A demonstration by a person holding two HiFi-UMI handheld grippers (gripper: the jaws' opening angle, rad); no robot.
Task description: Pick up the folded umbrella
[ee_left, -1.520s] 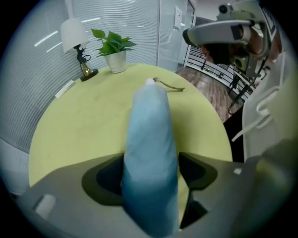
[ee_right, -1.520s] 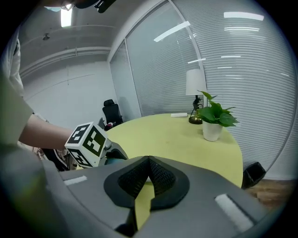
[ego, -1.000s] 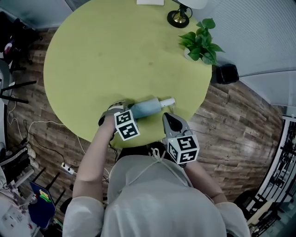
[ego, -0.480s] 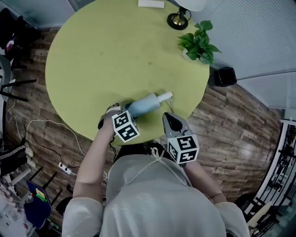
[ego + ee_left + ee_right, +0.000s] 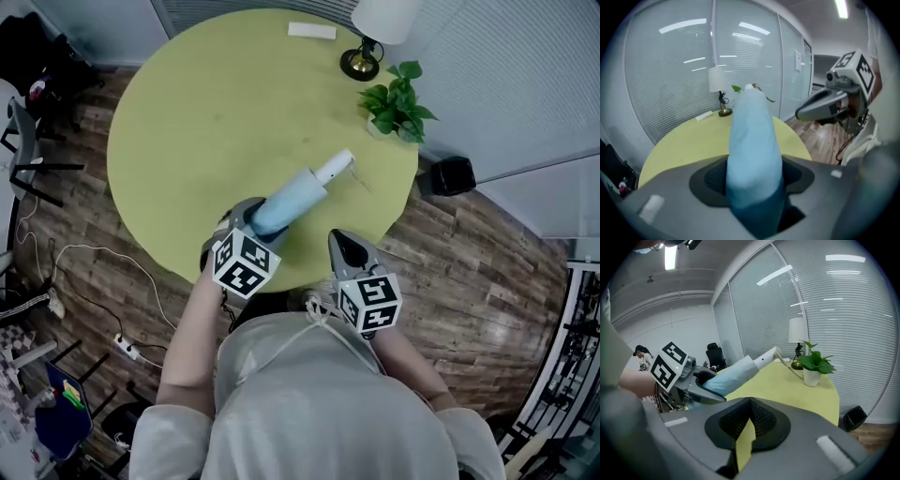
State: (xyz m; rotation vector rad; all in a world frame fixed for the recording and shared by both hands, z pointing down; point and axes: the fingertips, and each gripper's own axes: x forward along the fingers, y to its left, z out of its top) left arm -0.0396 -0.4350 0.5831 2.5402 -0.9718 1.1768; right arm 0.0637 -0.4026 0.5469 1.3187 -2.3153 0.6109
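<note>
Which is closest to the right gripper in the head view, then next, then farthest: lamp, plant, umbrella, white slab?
1. Folded umbrella, just left of the right gripper.
2. Plant, at the table's right edge.
3. Lamp, beyond the plant.
4. White slab, at the far edge.

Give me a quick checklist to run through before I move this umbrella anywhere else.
1. Left gripper clamped on the umbrella: ok, jaws press both sides of it.
2. Umbrella off the table: ok, its white handle end points up and away.
3. Grip near the middle: not ok, held by one end, most of it sticks out.
4. Right gripper out of the way: ok, shut, empty, off to the side.
5. Plant and lamp clear: ok, both at the far edge.
</note>
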